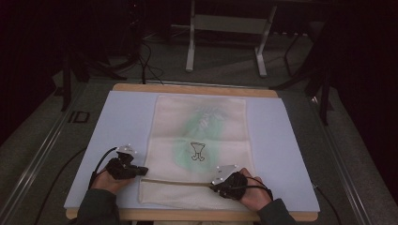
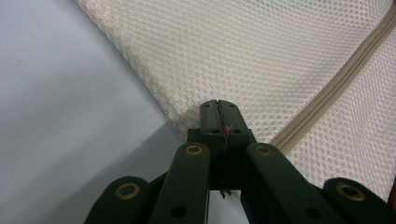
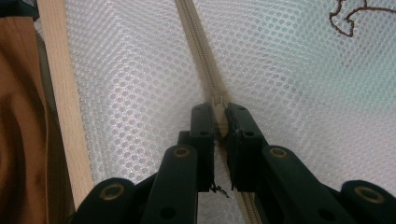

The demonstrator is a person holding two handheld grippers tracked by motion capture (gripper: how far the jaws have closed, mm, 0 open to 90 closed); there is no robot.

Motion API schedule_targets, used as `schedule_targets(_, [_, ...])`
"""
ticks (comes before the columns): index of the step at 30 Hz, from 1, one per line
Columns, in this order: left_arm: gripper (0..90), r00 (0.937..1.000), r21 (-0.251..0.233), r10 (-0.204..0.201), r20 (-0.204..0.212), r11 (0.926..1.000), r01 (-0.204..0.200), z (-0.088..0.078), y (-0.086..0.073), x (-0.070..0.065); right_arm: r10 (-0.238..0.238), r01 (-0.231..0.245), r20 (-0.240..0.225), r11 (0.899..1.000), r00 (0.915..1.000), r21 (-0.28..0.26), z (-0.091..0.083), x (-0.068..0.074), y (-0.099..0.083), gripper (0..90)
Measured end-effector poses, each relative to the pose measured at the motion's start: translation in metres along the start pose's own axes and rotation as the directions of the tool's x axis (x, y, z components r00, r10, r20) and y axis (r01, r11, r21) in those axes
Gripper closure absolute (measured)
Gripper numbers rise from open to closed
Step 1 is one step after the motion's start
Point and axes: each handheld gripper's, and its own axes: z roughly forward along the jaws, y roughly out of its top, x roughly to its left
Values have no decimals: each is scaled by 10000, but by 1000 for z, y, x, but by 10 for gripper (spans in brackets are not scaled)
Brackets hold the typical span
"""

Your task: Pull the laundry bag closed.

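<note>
In the high view we see a cream mesh laundry bag (image 1: pixel 199 140) lying flat in the middle of the frame on a pale blue mat (image 1: pixel 117 126) that covers the wooden bench (image 1: pixel 187 88). A green garment shows faintly through the mesh, and a small dark embroidered figure (image 1: pixel 197 152) sits near the bag's centre. A beige zipper (image 1: pixel 176 182) runs across the lower part of the bag, from lower left toward lower right. The left gripper (image 1: pixel 141 170) sits at the lower left of the frame, at the bag's left edge where the zipper begins; in the left gripper view (image 2: pixel 218 112) its fingers are closed tight on the corner of the mesh, with the zipper (image 2: pixel 345 74) running away toward the upper right. The right gripper (image 1: pixel 213 185) lies at the lower right of the frame, on the zipper line; in the right gripper view (image 3: pixel 219 116) its fingers are pinched on the small pale zipper pull (image 3: pixel 218 105), with the zipper band (image 3: pixel 198 42) stretching toward the top of the frame and the bench edge (image 3: pixel 60 93) at the left.
</note>
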Motion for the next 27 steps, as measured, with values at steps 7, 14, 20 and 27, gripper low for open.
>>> schedule_targets(7, [899, 10000, 4, 1, 9, 10000, -1, 0, 0, 0, 2, -2, -43, 10000, 10000, -73, -1, -1, -2, 824])
schedule_targets(14, [898, 10000, 0, -3, 3, 10000, 3, 0, 0, 0, 57, -57, 11, 10000, 10000, -31, -3, -2, -7, 823])
schedule_targets(20, [899, 10000, 11, 8, 2, 10000, -8, 0, 0, 0, 143, -143, 60, 9999, 9999, -64, -6, -3, -11, 823])
schedule_targets(27, [899, 10000, 6, 5, 4, 10000, -5, 0, 0, 0, 239, -238, 106, 9997, 9997, -66, -10, -4, -15, 824])
